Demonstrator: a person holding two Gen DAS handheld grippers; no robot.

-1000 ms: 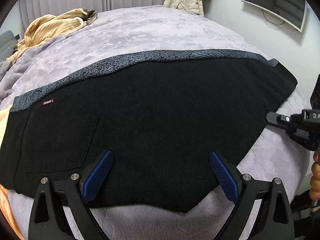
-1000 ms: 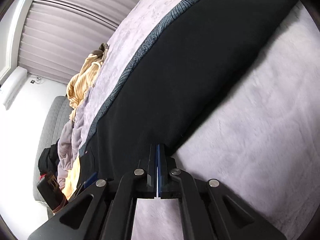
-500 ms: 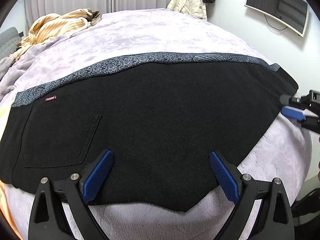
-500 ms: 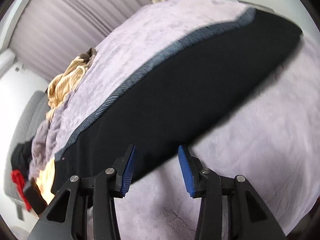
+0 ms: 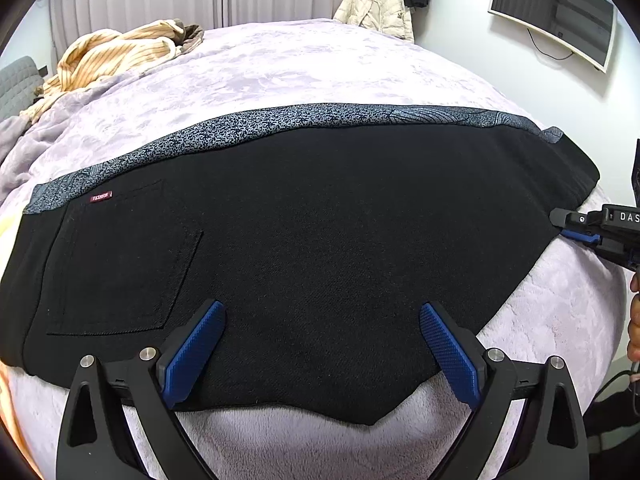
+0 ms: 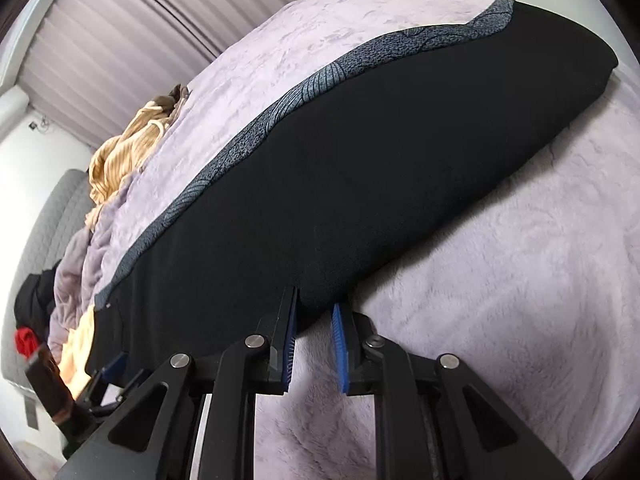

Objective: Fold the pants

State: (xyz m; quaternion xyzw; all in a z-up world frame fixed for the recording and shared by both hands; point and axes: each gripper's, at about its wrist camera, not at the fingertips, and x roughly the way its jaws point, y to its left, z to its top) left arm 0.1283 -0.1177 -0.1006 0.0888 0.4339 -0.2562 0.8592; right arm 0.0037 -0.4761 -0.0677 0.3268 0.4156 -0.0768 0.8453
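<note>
Black pants (image 5: 312,232) with a grey patterned side stripe (image 5: 256,128) lie flat across the lilac bed, a back pocket (image 5: 120,276) at the left. My left gripper (image 5: 320,340) hovers open over their near edge, its blue pads (image 5: 196,344) wide apart with nothing between them. At the right end of the pants, my right gripper (image 5: 560,224) sits against the edge. In the right wrist view its jaws are closing, and the near edge of the pants (image 6: 360,184) fills the narrow gap at the right gripper (image 6: 316,312) tips.
The lilac fleece blanket (image 5: 304,64) covers the bed. A yellow striped garment (image 5: 116,48) is bunched at the far left. A beige jacket (image 5: 376,8) hangs on the far wall and a screen (image 5: 556,12) is mounted at the right. A grey sofa (image 6: 52,224) stands beyond the bed.
My right gripper went from shut and empty to open, then narrowed onto the pants' edge at their right end. The left gripper stayed still and open.
</note>
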